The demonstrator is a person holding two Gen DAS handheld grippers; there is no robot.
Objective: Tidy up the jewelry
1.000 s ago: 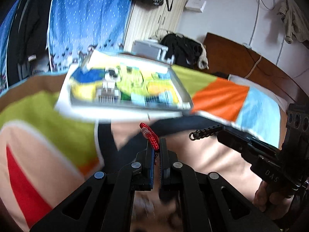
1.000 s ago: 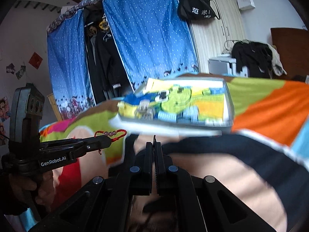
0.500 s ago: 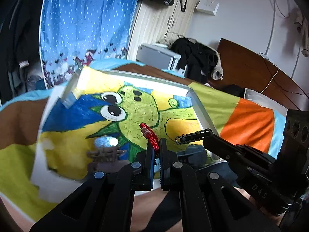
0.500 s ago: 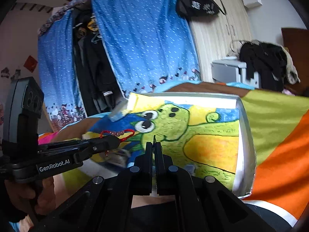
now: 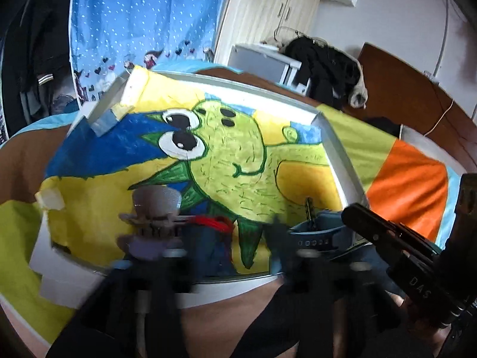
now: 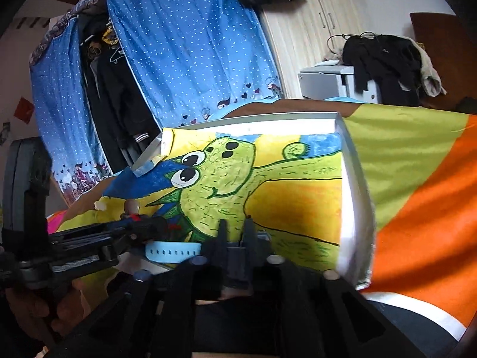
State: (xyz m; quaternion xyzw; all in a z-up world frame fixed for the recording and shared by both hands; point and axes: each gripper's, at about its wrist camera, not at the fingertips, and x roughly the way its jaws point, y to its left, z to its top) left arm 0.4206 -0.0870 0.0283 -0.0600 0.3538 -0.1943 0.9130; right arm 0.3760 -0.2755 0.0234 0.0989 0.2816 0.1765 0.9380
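A shallow white box (image 5: pixel 342 161) (image 6: pixel 354 197), lined with a painted green cactus picture, lies on the bed. My left gripper (image 5: pixel 232 235) is blurred, its fingers spread wide, open. A red cord bracelet (image 5: pixel 214 222) (image 6: pixel 174 226) lies in the box between them, beside a small grey-lilac stand (image 5: pixel 155 208) (image 6: pixel 131 207). My right gripper (image 6: pixel 235 232) (image 5: pixel 351 211) is open by a narrow gap at the box's near edge. A dark chain bracelet (image 5: pixel 308 208) pokes up just ahead of it, by a blue watch (image 5: pixel 313 240) (image 6: pixel 173 250).
The box rests on a bedspread (image 6: pixel 417 164) of green, orange and brown patches. Behind stand a blue dotted curtain (image 6: pixel 193 59), a white cabinet (image 6: pixel 325 80) with dark clothes on it, and a wooden headboard (image 5: pixel 402 98). A hand (image 6: pixel 26 307) holds the left gripper.
Both grippers were shut, the left on the red bracelet and the right on the dark chain. They dropped to the box's near edge and opened; both pieces now rest in the box.
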